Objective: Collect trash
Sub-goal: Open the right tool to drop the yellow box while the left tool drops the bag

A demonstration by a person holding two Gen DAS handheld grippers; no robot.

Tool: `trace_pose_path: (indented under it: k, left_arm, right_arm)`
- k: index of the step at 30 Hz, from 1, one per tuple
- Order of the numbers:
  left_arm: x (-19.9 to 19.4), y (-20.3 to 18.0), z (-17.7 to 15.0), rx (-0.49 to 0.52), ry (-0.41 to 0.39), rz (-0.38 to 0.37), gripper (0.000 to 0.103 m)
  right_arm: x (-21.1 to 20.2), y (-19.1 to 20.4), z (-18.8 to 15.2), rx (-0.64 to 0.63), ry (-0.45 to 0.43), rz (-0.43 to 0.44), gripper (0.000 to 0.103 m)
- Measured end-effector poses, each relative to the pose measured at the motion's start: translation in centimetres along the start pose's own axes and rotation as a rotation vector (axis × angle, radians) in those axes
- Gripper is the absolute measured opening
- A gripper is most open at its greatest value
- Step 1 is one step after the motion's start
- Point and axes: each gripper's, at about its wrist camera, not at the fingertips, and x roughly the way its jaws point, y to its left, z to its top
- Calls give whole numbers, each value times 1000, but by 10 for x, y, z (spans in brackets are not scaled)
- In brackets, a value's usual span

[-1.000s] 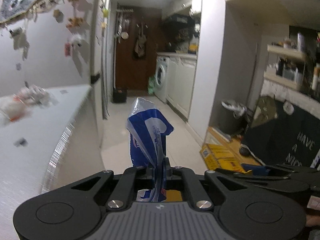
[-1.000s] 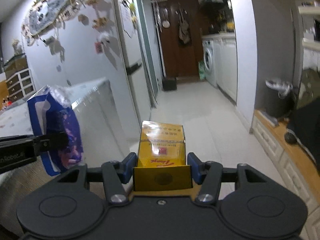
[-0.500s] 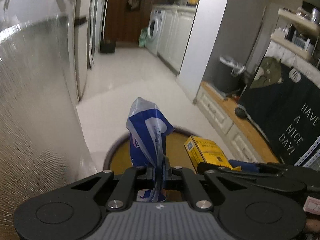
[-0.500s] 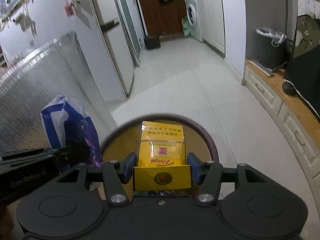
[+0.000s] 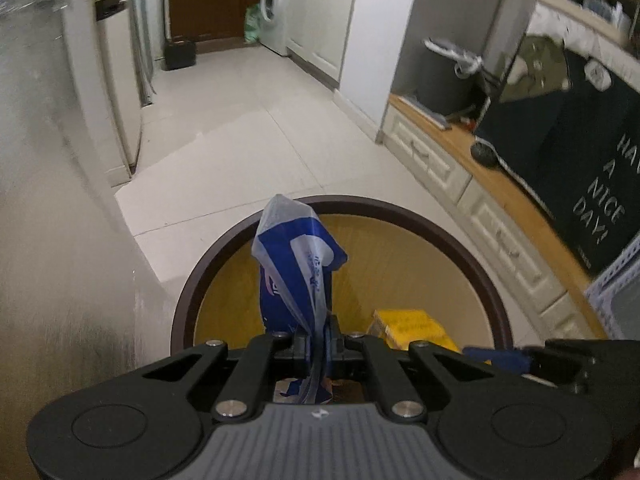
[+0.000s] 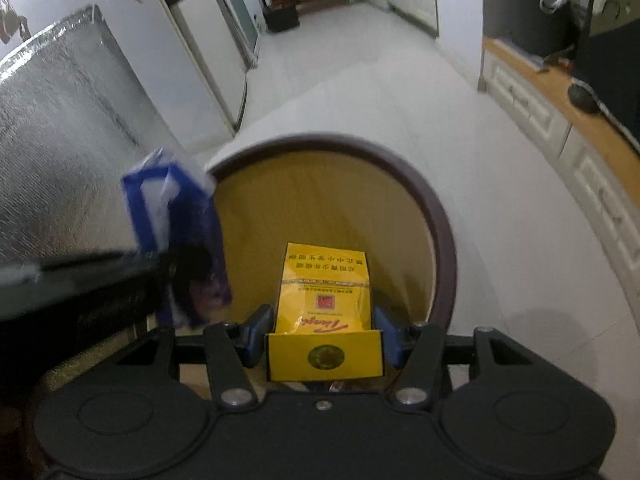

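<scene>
While the left tongs (image 5: 318, 336) pinch the blue wrapper (image 5: 298, 264) and the right tongs (image 6: 324, 334) squeeze the yellow box (image 6: 326, 292), both hang over the round bin (image 6: 438, 216); next, let go so they drop in.

The blue-and-white wrapper (image 5: 298, 268) is thin, crinkled plastic film, partly see-through and glossy, while the yellow box (image 6: 326, 292) is smooth printed cardboard with a slight sheen. The round bin (image 5: 460, 240) has a smooth dark brown rim and a matt yellowish inner wall; the panel (image 6: 60, 128) beside it looks like embossed, silvery foil. The floor (image 5: 248, 120) is pale, glossy tile, and both grippers' bodies are matt black plastic.
</scene>
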Motion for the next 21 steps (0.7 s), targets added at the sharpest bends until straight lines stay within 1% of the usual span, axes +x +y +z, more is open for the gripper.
trace_pose_path:
  k: [2, 3, 4, 7, 8, 13, 14, 15, 16, 18, 21]
  left_arm:
    - [7, -1, 5, 40, 20, 16, 6]
    - [9, 0, 7, 53, 25, 21, 6]
    - [13, -1, 8, 64, 33, 22, 6]
    - [24, 2, 13, 82, 52, 31, 6]
    - [27, 3, 14, 89, 57, 31, 6]
    - [40, 3, 17, 121, 83, 22, 6]
    - [42, 2, 17, 129, 87, 20, 6]
    - [44, 1, 18, 137, 90, 14, 6]
    - [46, -1, 18, 145, 94, 7, 6]
    - [51, -4, 19, 162, 106, -3, 6]
    - [58, -8, 21, 194, 125, -14, 6]
  right_arm:
    - [8, 0, -1, -1, 44, 9, 57]
    - [10, -1, 0, -7, 52, 1, 57]
    - [11, 0, 0, -18, 52, -7, 57]
    - [14, -1, -3, -32, 66, 19, 57]
    - [14, -1, -4, -38, 70, 16, 57]
    - [10, 0, -3, -59, 57, 16, 60]
    - [9, 1, -3, -65, 52, 14, 66]
    - [7, 2, -3, -72, 42, 9, 69]
    - [3, 4, -4, -79, 30, 17, 77]
    - [-2, 5, -4, -88, 15, 32, 87]
    - [-8, 4, -4, -87, -8, 19, 87]
